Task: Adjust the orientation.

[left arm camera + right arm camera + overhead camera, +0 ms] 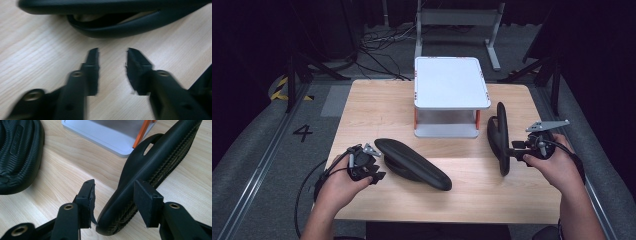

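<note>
Nearest the person, at about seven o'clock on the wooden table (362, 107), the left gripper (368, 171) is held in the left hand (341, 186); in the left gripper view its jaws stand moderately apart with nothing between them, hovering over bare wood just short of a black slipper (413, 163). That slipper lies sole-up across the middle of the table, running from nine o'clock toward five. At about four o'clock the right hand (556, 165) holds the right gripper (510, 148), whose jaws sit either side of a second black slipper (500, 137) standing on its edge; in the right gripper view the right jaw presses the ribbed sole while the left jaw shows a small gap, so a firm clamp cannot be confirmed. Farther back, at twelve o'clock, stands a white two-tier rack (451, 82) with orange posts, both shelves bare. Cables (384, 42) lie on the floor beyond.
</note>
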{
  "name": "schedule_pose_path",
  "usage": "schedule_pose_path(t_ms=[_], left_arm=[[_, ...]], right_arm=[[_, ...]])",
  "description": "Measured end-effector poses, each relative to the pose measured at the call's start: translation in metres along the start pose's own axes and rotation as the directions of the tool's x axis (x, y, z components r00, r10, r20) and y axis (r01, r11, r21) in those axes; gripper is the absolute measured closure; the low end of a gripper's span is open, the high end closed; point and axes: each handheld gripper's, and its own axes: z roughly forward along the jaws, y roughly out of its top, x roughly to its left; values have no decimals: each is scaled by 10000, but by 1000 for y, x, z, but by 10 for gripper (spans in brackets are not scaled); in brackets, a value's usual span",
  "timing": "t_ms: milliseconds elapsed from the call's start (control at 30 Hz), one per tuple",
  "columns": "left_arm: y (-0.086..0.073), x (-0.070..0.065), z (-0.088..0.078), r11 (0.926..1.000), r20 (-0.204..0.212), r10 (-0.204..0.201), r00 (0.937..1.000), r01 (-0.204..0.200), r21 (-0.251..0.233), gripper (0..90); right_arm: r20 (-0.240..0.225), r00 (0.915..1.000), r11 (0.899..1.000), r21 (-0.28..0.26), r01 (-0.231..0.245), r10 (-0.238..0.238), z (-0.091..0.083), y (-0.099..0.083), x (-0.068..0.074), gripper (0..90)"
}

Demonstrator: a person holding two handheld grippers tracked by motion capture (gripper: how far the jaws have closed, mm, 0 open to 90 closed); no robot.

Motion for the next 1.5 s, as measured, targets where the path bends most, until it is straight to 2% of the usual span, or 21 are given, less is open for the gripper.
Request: schedule_pose_path(t_ms=[67,100,167,367,500,633,733,800,833,900,1000,1133,1267,1500], left_arm=[[2,-3,6,9995,278,63,9996,-71,298,778],[2,-3,6,9995,278,63,9996,-71,298,798],[5,-7,14,9982,542,154,9984,-184,563,816],[11,-15,38,9948,768,219,9968,-294,978,894],[12,-15,50,9925,877,231,9959,-334,1180,890],[13,-16,58,9919,1053,-43,9944,-91,1266,874],[15,-16,62,9933,1064,-44,9943,-79,1152,799],[15,-17,63,9934,1021,-7,9948,-111,1140,786],[17,-17,62,9962,999,-39,9950,-48,872,766],[19,-17,60,9975,973,-75,9952,7,702,736],[23,-18,57,9992,969,154,9952,-189,349,668],[27,-19,52,9999,878,169,9960,-170,12,653],[36,-19,47,9974,660,354,9972,-310,-657,641],[53,-24,47,9927,631,678,9957,-610,-1039,588]], right_arm=[[31,10000,10000,9,45,-45,-1,0,1,531],[31,10000,10000,9,45,-45,-1,0,1,531],[1,10000,10000,-30,92,-92,-1,1,3,530],[-78,9998,9998,-48,207,-207,0,2,7,530],[-76,9998,9998,-61,199,-200,-1,2,9,530],[-51,9998,9998,-58,214,-215,-1,2,9,530],[-37,9998,9998,-59,216,-216,-1,2,9,530],[-26,9997,9997,-59,230,-230,-2,2,9,530],[-7,9997,9997,-67,255,-255,-2,1,9,529],[8,9998,9998,-40,216,-216,-2,1,9,529],[65,9998,9997,-75,213,-213,-3,0,8,527],[104,9998,9998,-82,181,-180,-3,-2,8,527],[138,9997,9998,14,219,-219,-3,-5,11,524],[306,9994,9996,221,146,-153,-5,-16,13,521]])
